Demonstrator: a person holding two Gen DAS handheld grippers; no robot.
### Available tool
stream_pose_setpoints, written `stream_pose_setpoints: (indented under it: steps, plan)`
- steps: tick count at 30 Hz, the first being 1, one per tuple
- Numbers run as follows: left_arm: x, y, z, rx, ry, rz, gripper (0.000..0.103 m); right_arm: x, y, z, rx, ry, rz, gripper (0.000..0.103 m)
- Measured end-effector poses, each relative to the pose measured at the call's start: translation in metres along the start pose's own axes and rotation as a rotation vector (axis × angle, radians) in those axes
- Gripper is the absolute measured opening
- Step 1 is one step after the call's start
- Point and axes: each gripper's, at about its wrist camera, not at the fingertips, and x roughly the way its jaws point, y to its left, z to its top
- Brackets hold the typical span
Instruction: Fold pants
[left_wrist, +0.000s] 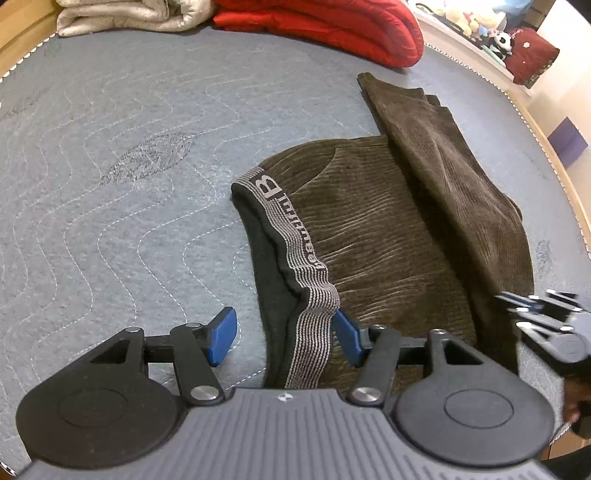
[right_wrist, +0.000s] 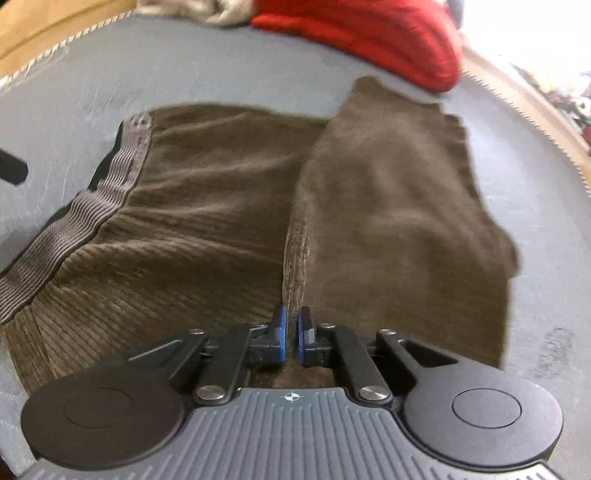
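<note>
Right gripper (right_wrist: 291, 338) nearest, blue pads pinched on a ridge of the pants (right_wrist: 207, 221). Left gripper (left_wrist: 284, 332) gapes wide astride the waistband (left_wrist: 295, 258), not clamping. Pants lie on grey quilted bed (left_wrist: 110, 147), legs folded over body; final folds seem left. Both grippers pitch steeply down

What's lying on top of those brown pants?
A folded-over leg section of the same brown pants lies across them, near the right gripper, which pinches its fold edge. What the flap covers underneath cannot be seen.
</note>
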Motion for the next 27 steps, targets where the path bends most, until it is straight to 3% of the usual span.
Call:
stream_pose_setpoints:
  steps: [3,8,11,14,18,19,21,22,23,27]
  plan:
    - [-0.005,0.0,-0.002,0.005,-0.003,-0.007,0.065,-0.028,-0.042,-0.028,0.055,-0.001,0.021,0.005]
    - [-0.012,-0.005,-0.005,0.034,-0.015,-0.017,0.065,-0.063,-0.111,-0.109,0.13,0.086,0.108,0.003]
    - [-0.012,-0.009,-0.006,0.054,-0.013,-0.011,0.065,-0.077,-0.125,-0.16,0.13,0.17,0.202,0.0]
    - [-0.012,-0.013,-0.005,0.065,-0.018,-0.007,0.065,-0.085,-0.125,-0.183,0.082,0.188,0.167,0.0]
    - [-0.007,-0.018,-0.003,0.056,-0.01,-0.002,0.067,-0.105,-0.143,-0.166,0.219,0.021,0.127,0.003]
    - [-0.006,-0.021,-0.003,0.063,-0.009,-0.001,0.067,-0.11,-0.145,-0.157,0.239,-0.037,0.087,0.007]
    - [-0.004,-0.026,-0.003,0.078,-0.004,0.003,0.069,-0.113,-0.146,-0.139,0.283,-0.116,0.05,0.027]
    - [-0.002,-0.028,-0.004,0.085,-0.001,0.006,0.069,-0.112,-0.144,-0.13,0.292,-0.137,0.033,0.044]
    - [-0.001,-0.029,-0.004,0.087,0.002,0.009,0.069,-0.108,-0.14,-0.122,0.288,-0.154,0.01,0.052]
    - [0.004,-0.033,-0.003,0.078,0.009,0.014,0.07,-0.08,-0.112,-0.085,0.228,-0.156,-0.035,0.055]
